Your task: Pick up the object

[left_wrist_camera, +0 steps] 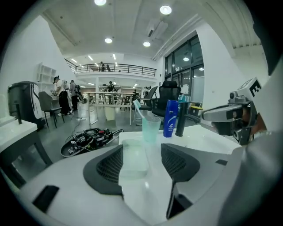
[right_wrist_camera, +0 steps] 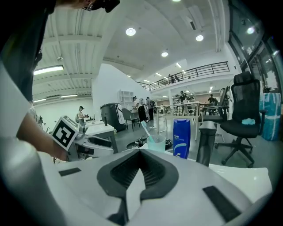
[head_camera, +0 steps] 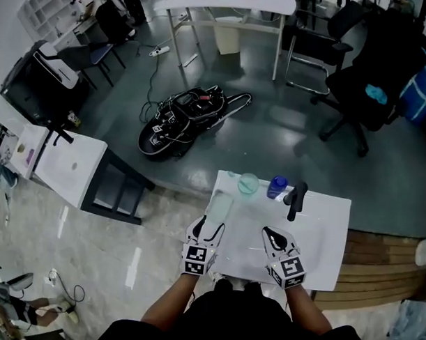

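A pale green translucent box [head_camera: 221, 206] lies flat at the left edge of the white counter [head_camera: 329, 232]. In the left gripper view this box [left_wrist_camera: 134, 160] sits low between the jaws of my left gripper [left_wrist_camera: 141, 152], which stand open and apart from it. Behind it are a clear green cup [left_wrist_camera: 150, 129] holding a toothbrush, a blue bottle [left_wrist_camera: 170, 118] and a black tap [left_wrist_camera: 181, 119]. My right gripper [right_wrist_camera: 139, 152] is shut with nothing in it, hovering over the counter's middle; the cup [right_wrist_camera: 157, 143] and bottle [right_wrist_camera: 181, 137] are ahead of it. From the head view, the left gripper [head_camera: 212, 228] and right gripper [head_camera: 275, 238] hang side by side.
A black case with cables [head_camera: 183, 119] lies on the grey floor beyond the counter. A white cabinet [head_camera: 70, 164] stands to the left, black office chairs [head_camera: 370, 74] at the far right, a white table [head_camera: 226, 2] at the back. Wooden boards [head_camera: 377, 266] adjoin the counter's right side.
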Tool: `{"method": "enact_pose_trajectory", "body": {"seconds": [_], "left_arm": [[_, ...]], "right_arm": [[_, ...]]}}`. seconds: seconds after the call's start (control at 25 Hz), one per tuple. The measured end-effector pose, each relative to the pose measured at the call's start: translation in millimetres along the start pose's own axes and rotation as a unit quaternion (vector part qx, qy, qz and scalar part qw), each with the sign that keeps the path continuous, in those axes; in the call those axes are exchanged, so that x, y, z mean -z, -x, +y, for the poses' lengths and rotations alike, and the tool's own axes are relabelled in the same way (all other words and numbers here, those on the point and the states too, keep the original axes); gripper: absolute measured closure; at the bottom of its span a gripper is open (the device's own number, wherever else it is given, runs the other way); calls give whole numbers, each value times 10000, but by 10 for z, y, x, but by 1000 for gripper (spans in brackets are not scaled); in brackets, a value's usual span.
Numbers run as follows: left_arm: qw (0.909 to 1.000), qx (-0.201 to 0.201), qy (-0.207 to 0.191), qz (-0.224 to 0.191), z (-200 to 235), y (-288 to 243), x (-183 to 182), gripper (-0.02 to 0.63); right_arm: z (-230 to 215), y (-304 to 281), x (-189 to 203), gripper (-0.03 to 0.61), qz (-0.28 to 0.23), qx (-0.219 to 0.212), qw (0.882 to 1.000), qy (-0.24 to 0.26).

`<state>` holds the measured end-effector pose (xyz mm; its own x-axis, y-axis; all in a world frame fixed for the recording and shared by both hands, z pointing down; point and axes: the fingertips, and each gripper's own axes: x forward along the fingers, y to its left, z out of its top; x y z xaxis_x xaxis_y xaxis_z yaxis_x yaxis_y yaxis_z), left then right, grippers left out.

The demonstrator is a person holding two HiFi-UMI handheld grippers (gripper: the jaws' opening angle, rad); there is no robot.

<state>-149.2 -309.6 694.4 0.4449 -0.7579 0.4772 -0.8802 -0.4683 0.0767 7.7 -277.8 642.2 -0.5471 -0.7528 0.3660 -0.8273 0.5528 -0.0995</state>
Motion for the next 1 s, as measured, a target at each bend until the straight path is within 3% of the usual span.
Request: {"method": "enact_pose_trajectory", "body": {"seconds": [0.12, 0.36, 0.8, 1.0], "left_arm": [[9999, -43, 114, 112, 35, -101, 99, 266], [9989, -331, 15, 322, 156, -253, 199, 175], [9926, -180, 42, 1196, 195, -647, 596, 161], [9925, -172, 32, 1206, 218, -762, 635, 163]], "right_arm": [[26, -31, 27, 561, 37, -76, 10000, 4], [59, -70, -4, 561, 53, -174, 9998, 1], [-6, -81, 84, 561, 153, -144, 9996, -176], [-64, -38, 147, 561, 211, -52, 9995, -230]]}}
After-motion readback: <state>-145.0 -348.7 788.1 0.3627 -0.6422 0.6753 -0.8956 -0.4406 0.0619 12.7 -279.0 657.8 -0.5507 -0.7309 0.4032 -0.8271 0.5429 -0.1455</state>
